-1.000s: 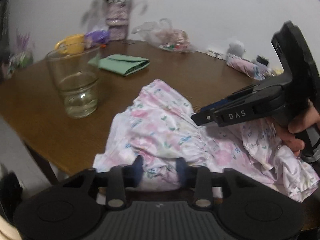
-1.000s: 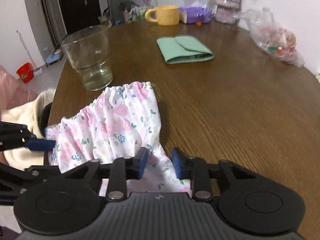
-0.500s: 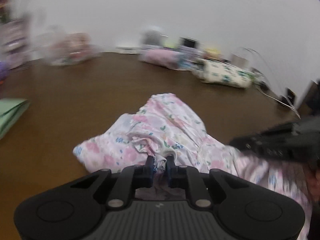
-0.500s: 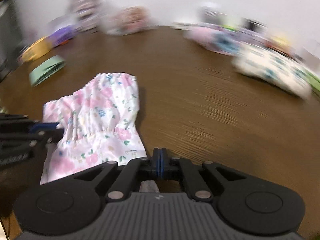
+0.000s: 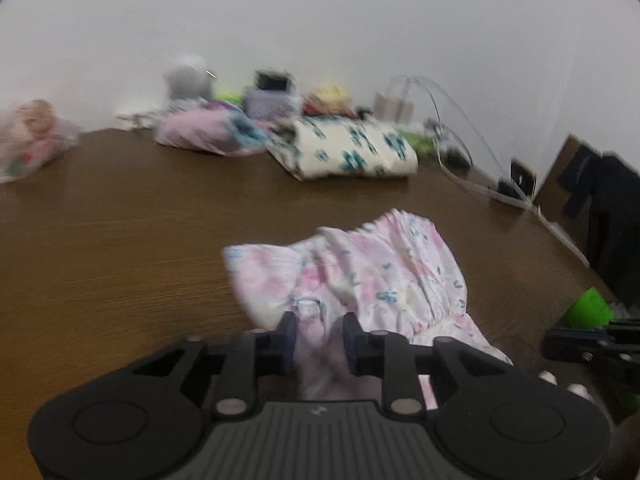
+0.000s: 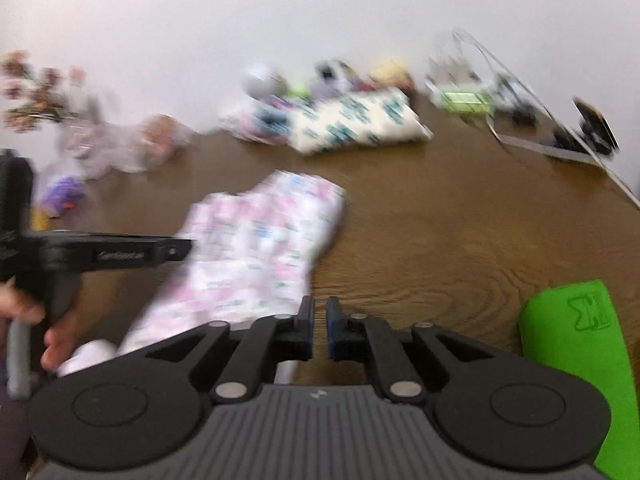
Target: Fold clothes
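A pink-and-white floral garment [image 5: 392, 264] lies crumpled on the brown wooden table [image 5: 120, 240]. My left gripper [image 5: 319, 328] is open, its jaws apart over the garment's near edge with loose cloth lying between them. In the right wrist view the same garment [image 6: 260, 248] stretches away to the left of my right gripper [image 6: 319, 322], whose jaws stand a narrow gap apart with nothing between them. The left gripper's fingers [image 6: 176, 248] reach the garment's left side, held by a hand [image 6: 60, 340]. Both views are blurred.
A folded cream cloth with teal flowers [image 5: 348, 152] and a pink bundle [image 5: 200, 136] lie along the far wall among small clutter. A green object [image 6: 576, 360] sits at the near right. Cables and a dark device [image 5: 520, 176] occupy the right edge.
Both grippers were shut half a second ago, the left one on the garment, and now stand apart. Both views have swung to the right, and the garment has shifted along the table.
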The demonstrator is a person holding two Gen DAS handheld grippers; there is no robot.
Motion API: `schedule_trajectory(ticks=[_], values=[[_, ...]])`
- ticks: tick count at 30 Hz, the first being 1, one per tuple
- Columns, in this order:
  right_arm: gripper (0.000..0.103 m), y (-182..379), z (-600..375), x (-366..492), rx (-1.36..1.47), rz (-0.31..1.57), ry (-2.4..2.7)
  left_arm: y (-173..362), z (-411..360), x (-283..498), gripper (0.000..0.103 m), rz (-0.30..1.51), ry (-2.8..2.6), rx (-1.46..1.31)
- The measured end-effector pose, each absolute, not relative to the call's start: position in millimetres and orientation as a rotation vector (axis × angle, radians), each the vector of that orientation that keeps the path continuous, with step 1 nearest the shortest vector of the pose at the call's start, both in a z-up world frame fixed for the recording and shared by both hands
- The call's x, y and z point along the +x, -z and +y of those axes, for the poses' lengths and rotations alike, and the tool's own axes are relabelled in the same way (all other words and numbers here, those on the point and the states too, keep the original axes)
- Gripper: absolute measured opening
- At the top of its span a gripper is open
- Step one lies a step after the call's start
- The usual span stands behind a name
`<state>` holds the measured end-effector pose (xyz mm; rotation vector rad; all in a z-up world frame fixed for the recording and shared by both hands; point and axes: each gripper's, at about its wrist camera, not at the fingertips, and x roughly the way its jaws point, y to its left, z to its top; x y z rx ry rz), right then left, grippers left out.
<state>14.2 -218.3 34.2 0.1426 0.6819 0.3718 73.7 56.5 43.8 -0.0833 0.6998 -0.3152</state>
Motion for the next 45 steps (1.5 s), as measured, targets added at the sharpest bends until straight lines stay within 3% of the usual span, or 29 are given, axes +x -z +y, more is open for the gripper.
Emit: schedule_trajectory(ticks=[4, 7, 12, 17, 20, 23, 25, 31, 34, 36, 37, 39, 43, 45], values=[[0.032, -37.8, -226.7, -19.1, 0.128, 0.633, -0.504, -67.4, 77.1, 8.5, 0.040, 0.614, 0.327, -0.196], [0.033, -37.2, -230.2, -41.2, 0.106, 0.628, -0.539, -70.9, 68.4, -45.2, 0.043, 0.592, 0.385, -0.229], [0.043, -38.2, -243.7, -67.5, 0.081, 0.612, -0.590, -59.6, 49.9, -102.7, 0.063, 0.584, 0.453, -0.260], [0.044, -37.6, -245.9, -72.1, 0.119, 0.599, -0.655, -51.0, 38.2, -105.7, 0.066, 0.605, 0.477, -0.265], [0.044, -33.5, -235.8, -64.5, 0.134, 0.603, -0.655, -44.9, 33.8, -96.5, 0.061, 0.626, 0.479, -0.267], [0.036, -27.3, -228.8, -59.7, 0.136, 0.624, -0.657, -38.8, 29.4, -87.4, 0.005, 0.647, 0.480, -0.269], [0.019, -23.8, -226.0, -57.2, 0.144, 0.637, -0.660, -34.7, 26.5, -81.3, 0.008, 0.660, 0.481, -0.270], [0.016, -20.1, -226.1, -49.4, 0.185, 0.646, -0.665, -23.7, 17.2, -63.9, 0.009, 0.707, 0.444, -0.254], [0.019, -11.6, -213.8, -48.1, 0.113, 0.680, -0.637, -16.5, 16.4, -61.7, 0.015, 0.723, 0.425, -0.231], [0.026, -13.4, -211.4, -53.9, 0.066, 0.651, -0.628, -18.9, 20.5, -65.0, 0.038, 0.711, 0.431, -0.223], [0.035, -15.8, -211.8, -57.0, 0.047, 0.635, -0.625, -21.4, 24.0, -67.9, 0.043, 0.697, 0.431, -0.221], [0.039, -25.6, -220.6, -64.7, 0.024, 0.583, -0.620, -29.2, 34.0, -76.6, 0.054, 0.649, 0.431, -0.204], [0.049, -44.4, -237.2, -84.4, -0.010, 0.480, -0.668, -39.8, 46.5, -95.2, 0.058, 0.591, 0.498, -0.144], [0.056, -49.0, -240.5, -94.0, -0.031, 0.443, -0.727, -40.6, 46.8, -104.7, 0.066, 0.573, 0.536, -0.101]])
